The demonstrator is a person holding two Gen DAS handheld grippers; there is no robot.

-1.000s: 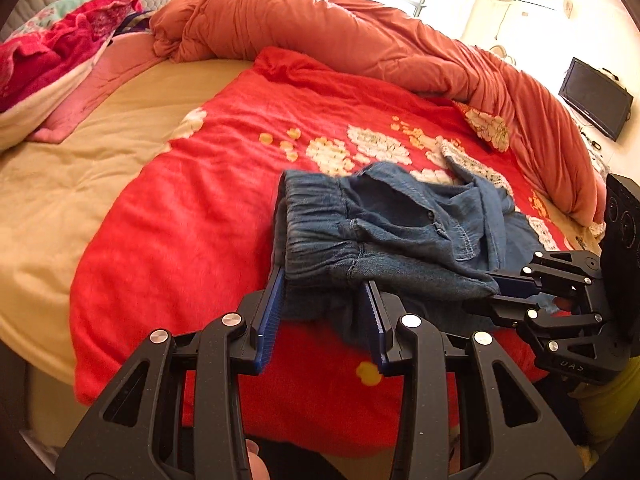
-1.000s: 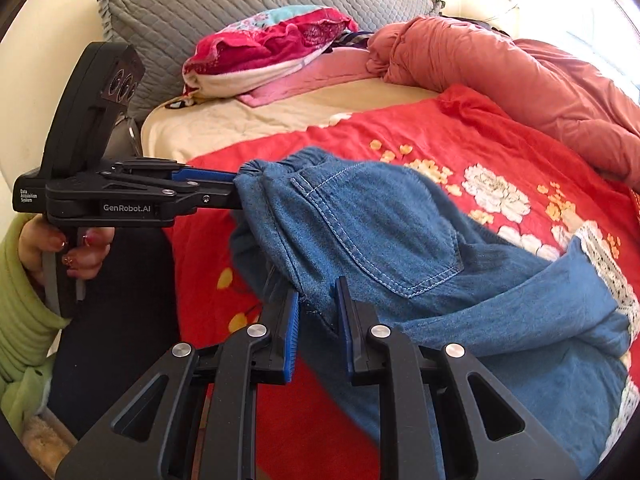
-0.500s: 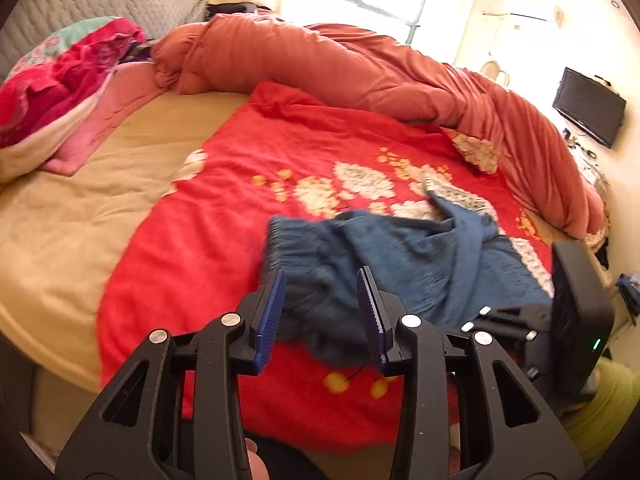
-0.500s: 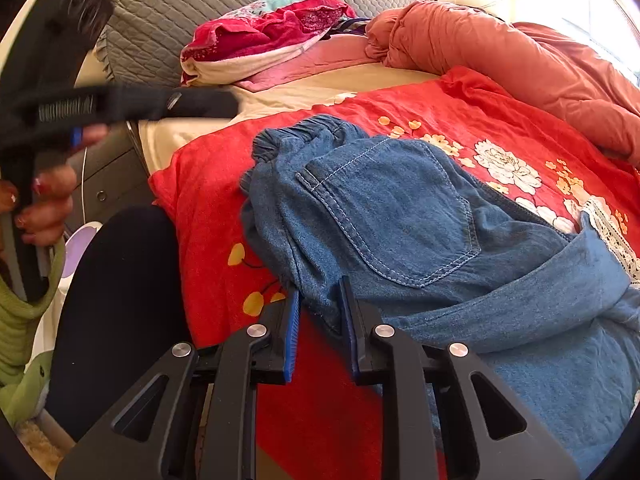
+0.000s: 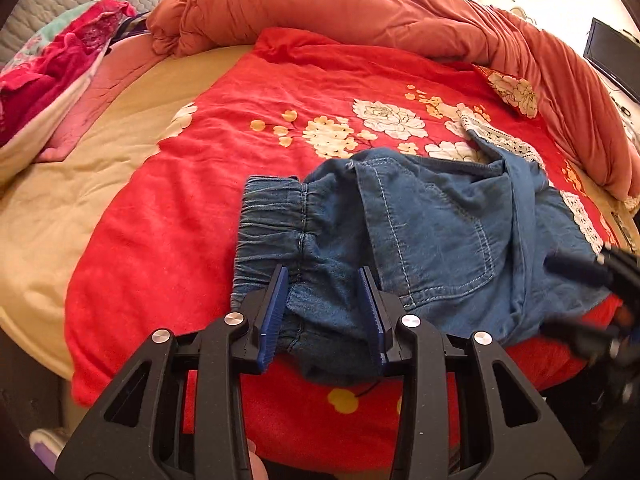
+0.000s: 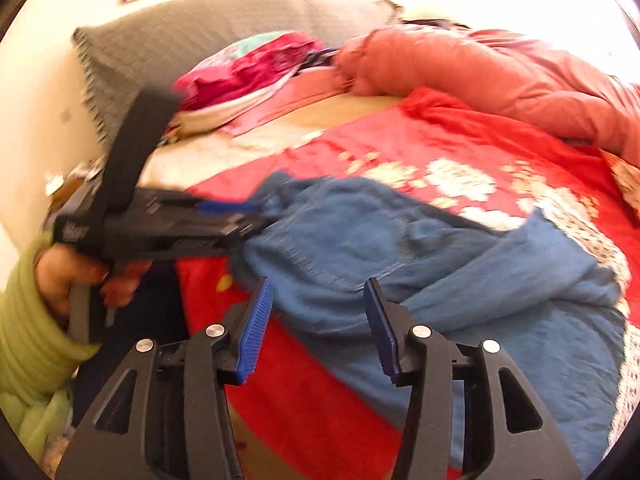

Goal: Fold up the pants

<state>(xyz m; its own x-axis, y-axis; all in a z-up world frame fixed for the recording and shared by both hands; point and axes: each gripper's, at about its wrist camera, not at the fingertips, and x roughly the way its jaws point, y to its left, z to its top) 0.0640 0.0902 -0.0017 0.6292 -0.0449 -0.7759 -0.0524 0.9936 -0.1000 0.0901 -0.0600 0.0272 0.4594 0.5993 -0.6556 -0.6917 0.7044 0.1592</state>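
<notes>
Blue denim pants (image 5: 432, 232) lie crumpled on the red floral blanket, back pocket up, with lace-trimmed leg ends toward the right. My left gripper (image 5: 324, 308) is shut on the bunched elastic waistband (image 5: 272, 216); the cloth fills the gap between its blue pads. The blurred right wrist view shows the left gripper (image 6: 248, 220) from the side at the waistband of the pants (image 6: 400, 248). My right gripper (image 6: 318, 324) has its jaws opening, the pads wide apart and pressing on nothing, with the near edge of the denim just beyond them. It appears blurred as the right gripper (image 5: 560, 296) at the picture's edge.
The red blanket (image 5: 280, 100) covers a beige sheet (image 5: 60, 200). A rolled orange quilt (image 5: 360, 4) runs along the far side. Pink and red bedding (image 5: 48, 68) is piled at the left by a grey headboard (image 6: 200, 32). A hand in a green sleeve (image 6: 24, 320) holds the left gripper.
The pants came down from being held up and now rest on the blanket. The right gripper's jaws spread and let go of the denim edge. The left gripper keeps its hold.
</notes>
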